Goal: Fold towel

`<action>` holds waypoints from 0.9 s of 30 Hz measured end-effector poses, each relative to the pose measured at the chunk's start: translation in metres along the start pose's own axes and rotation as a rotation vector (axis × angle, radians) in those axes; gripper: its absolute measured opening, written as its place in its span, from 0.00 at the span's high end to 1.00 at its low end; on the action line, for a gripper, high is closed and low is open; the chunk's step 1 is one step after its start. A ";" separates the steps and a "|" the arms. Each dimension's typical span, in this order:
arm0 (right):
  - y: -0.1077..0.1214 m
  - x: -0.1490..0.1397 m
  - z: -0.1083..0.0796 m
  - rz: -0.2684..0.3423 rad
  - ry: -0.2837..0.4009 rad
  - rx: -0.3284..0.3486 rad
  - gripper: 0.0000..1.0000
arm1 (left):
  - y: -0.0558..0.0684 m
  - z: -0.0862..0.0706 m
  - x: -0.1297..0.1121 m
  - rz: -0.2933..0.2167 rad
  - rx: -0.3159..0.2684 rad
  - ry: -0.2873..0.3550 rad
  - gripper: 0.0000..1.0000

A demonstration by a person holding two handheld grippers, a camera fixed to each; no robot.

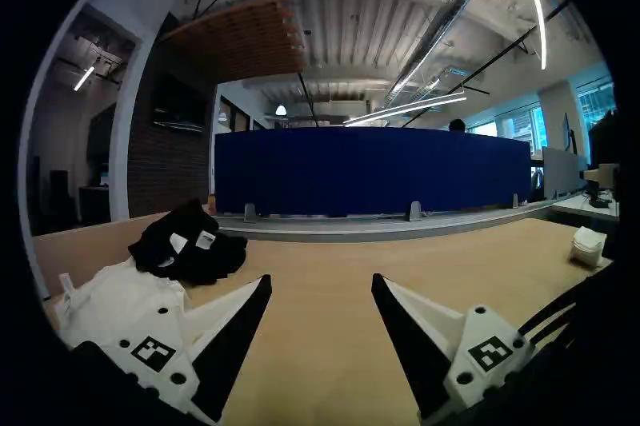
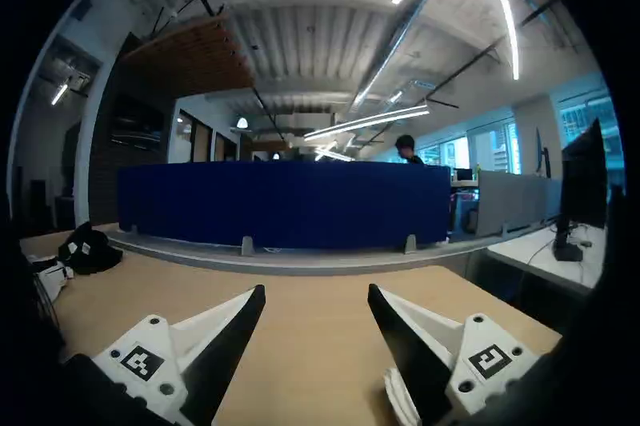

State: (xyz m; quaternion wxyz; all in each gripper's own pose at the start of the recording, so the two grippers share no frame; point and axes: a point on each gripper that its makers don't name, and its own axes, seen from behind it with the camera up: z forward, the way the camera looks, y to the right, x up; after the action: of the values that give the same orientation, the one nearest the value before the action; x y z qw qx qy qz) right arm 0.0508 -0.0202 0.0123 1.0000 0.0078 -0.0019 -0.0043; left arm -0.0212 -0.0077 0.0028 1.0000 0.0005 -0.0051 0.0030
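Note:
My left gripper point(image 1: 321, 277) hangs open over the bare wooden table point(image 1: 336, 330) with nothing between its fingers. To its left a white cloth point(image 1: 120, 302) lies crumpled, with a black cloth pile point(image 1: 188, 246) resting on its far side. A small folded white towel stack point(image 1: 588, 246) sits at the table's right edge. My right gripper point(image 2: 315, 288) is also open and holds nothing. The folded white stack point(image 2: 394, 394) lies just below its right finger. Far to the left are the black cloth point(image 2: 88, 250) and the white cloth point(image 2: 52, 278).
A long blue partition point(image 1: 372, 170) on a grey rail closes off the table's far side. A second desk with a monitor point(image 2: 580, 186) stands to the right across a gap. A person point(image 2: 408, 148) sits behind the partition.

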 end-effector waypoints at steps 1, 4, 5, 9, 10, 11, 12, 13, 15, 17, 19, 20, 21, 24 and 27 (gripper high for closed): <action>0.002 -0.005 0.000 0.008 0.002 0.002 0.00 | 0.000 0.000 0.000 0.000 0.000 0.000 0.07; 0.006 -0.018 0.002 0.029 0.002 0.004 0.01 | 0.000 0.000 0.000 0.000 0.000 0.000 0.07; 0.006 -0.023 0.003 0.034 0.001 0.003 0.01 | 0.000 0.000 0.000 0.000 0.000 0.000 0.07; 0.005 -0.038 0.003 0.047 -0.004 0.011 0.01 | 0.000 0.001 0.000 0.000 0.000 0.000 0.07; 0.004 -0.041 0.002 0.051 -0.004 0.013 0.00 | 0.000 0.001 0.000 0.000 0.000 0.000 0.07; 0.004 -0.044 0.002 0.055 -0.004 0.014 0.00 | 0.000 0.001 0.000 0.000 0.000 0.000 0.07; 0.004 -0.047 0.001 0.057 -0.006 0.014 0.00 | 0.000 0.001 0.000 0.000 0.000 0.000 0.07; 0.005 -0.051 0.001 0.058 -0.011 0.014 0.01 | -0.001 0.001 0.000 0.000 0.000 0.000 0.07; 0.008 -0.057 0.000 0.061 -0.018 0.011 0.00 | -0.001 0.000 0.000 0.000 0.000 0.000 0.07; 0.012 -0.061 -0.001 0.066 -0.027 0.001 0.01 | -0.001 0.000 0.000 0.000 0.000 0.000 0.07; 0.014 -0.064 -0.003 0.071 -0.028 -0.001 0.01 | 0.000 0.001 0.000 0.000 0.000 0.000 0.07; 0.014 -0.065 -0.003 0.073 -0.027 -0.001 0.01 | 0.000 0.001 0.000 0.000 0.000 0.000 0.07; 0.014 -0.066 -0.004 0.077 -0.027 0.001 0.00 | 0.000 0.001 0.000 0.000 0.000 0.000 0.07; 0.013 -0.069 -0.005 0.089 -0.025 0.009 0.01 | 0.000 0.001 0.000 0.000 0.000 0.000 0.07; 0.012 -0.071 -0.006 0.093 -0.025 0.010 0.01 | 0.000 0.001 0.000 0.000 0.000 0.000 0.07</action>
State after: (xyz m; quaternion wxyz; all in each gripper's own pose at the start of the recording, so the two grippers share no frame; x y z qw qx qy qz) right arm -0.0205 -0.0073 0.0059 0.9989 0.0126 -0.0150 0.0422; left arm -0.0211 -0.0075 0.0039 1.0000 0.0003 -0.0050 0.0029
